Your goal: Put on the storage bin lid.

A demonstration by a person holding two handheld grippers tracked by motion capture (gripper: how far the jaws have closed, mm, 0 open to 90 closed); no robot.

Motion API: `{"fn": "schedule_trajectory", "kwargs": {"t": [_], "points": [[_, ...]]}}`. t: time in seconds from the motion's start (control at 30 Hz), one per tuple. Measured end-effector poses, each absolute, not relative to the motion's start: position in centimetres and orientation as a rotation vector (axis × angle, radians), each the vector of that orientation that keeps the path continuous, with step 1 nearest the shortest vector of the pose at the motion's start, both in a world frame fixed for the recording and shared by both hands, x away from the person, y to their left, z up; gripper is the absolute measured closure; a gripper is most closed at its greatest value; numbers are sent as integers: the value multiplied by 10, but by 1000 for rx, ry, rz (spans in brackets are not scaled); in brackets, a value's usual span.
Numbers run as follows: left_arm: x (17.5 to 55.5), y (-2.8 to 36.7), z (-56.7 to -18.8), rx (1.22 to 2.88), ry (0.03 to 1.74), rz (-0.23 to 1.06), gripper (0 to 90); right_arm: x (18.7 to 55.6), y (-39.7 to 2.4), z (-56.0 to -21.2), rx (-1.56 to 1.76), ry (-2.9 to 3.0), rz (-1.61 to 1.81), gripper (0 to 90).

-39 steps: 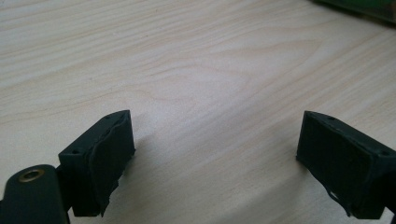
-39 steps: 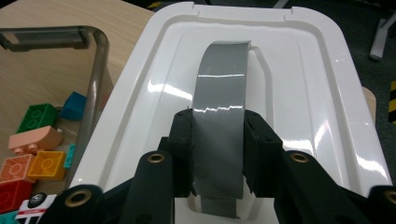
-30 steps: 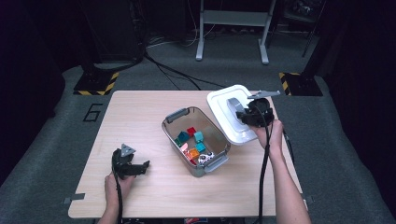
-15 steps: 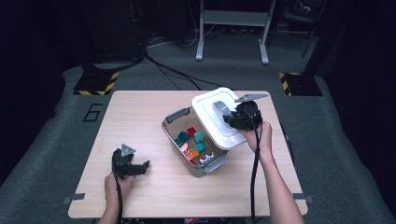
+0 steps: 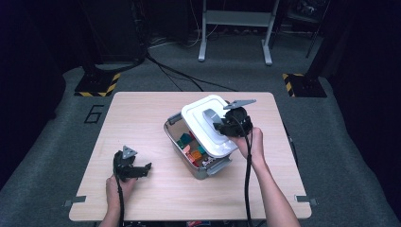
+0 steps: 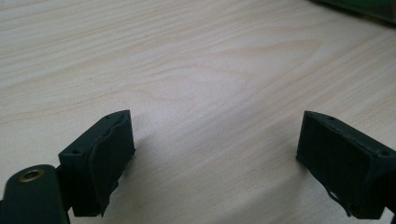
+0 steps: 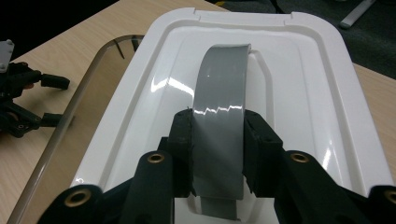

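As right gripper point(image 7: 217, 156) pinches lid point(image 5: 208, 124) handle point(image 7: 222, 102) to cover bin point(image 5: 203, 166) | left gripper point(image 6: 215, 158) idle on table point(image 5: 142, 109), jaws spread

Pale wooden tabletop point(image 5: 142, 123), grain running lengthwise, set on grey carpeted floor point(image 5: 340, 142). Number six marked on the carpet point(image 5: 94, 114) just off the far left corner. Yellow-and-black striped stand bases point(image 5: 98, 84) beyond both far corners. Grey metal frame legs point(image 5: 235, 33) farther back, black cables point(image 5: 175, 71) trailing across the floor toward them.
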State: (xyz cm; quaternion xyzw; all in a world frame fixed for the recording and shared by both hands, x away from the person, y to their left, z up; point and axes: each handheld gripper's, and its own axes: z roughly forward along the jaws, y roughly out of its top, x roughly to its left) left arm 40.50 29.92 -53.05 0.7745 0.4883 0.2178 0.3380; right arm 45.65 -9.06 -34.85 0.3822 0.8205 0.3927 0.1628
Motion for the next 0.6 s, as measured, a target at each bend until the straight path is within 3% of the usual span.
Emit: {"fn": "schedule_trajectory", "kwargs": {"t": [0.6], "points": [[405,299,-531,2016,1272,569,109,444,-60,-356,1069,2396,1137,678]]}}
